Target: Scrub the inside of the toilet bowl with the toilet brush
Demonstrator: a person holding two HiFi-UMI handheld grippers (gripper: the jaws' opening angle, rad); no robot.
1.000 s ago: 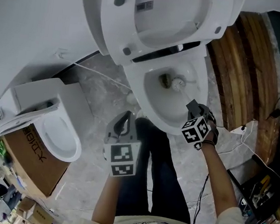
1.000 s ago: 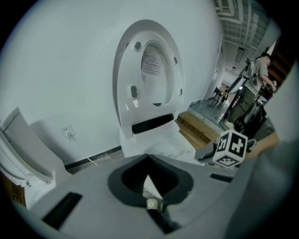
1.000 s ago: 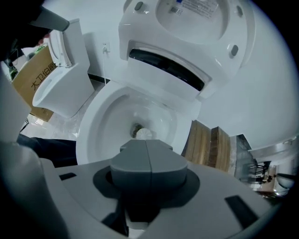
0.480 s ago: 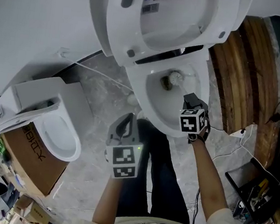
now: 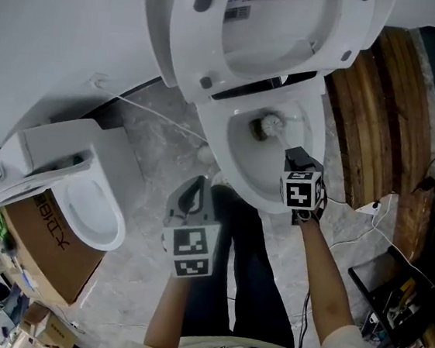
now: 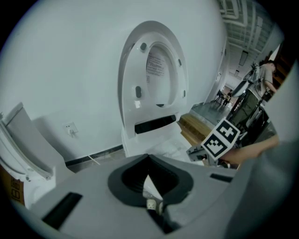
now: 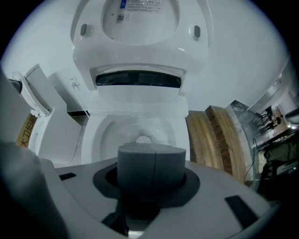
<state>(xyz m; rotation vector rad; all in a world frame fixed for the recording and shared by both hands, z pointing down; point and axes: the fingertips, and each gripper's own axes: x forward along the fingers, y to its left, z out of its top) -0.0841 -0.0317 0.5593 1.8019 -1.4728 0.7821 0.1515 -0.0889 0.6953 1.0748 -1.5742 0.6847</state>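
Note:
The white toilet bowl [image 5: 238, 160] stands with lid and seat [image 5: 257, 33] raised against the wall. Inside the bowl, by the drain, sits the round white head of the toilet brush [image 5: 270, 123]. My right gripper [image 5: 297, 159] hangs over the bowl's front right rim, shut on the brush handle, which the gripper mostly hides. In the right gripper view the brush head [image 7: 143, 139] peeks out just beyond the closed jaws of the right gripper [image 7: 152, 161]. My left gripper [image 5: 193, 194] hovers off the bowl's front left, open and empty; the left gripper [image 6: 150, 184] points at the raised seat.
A second toilet [image 5: 82, 201] rests on a cardboard box [image 5: 45, 247] at the left. Wooden planks [image 5: 381, 110] lean to the right of the bowl. Cables [image 5: 377, 207] trail on the marble floor at the right. My dark-trousered legs [image 5: 245, 274] stand right before the bowl.
The right gripper has shifted slightly left and further over the bowl, and the brush head has moved a little near the drain. The left gripper has held still.

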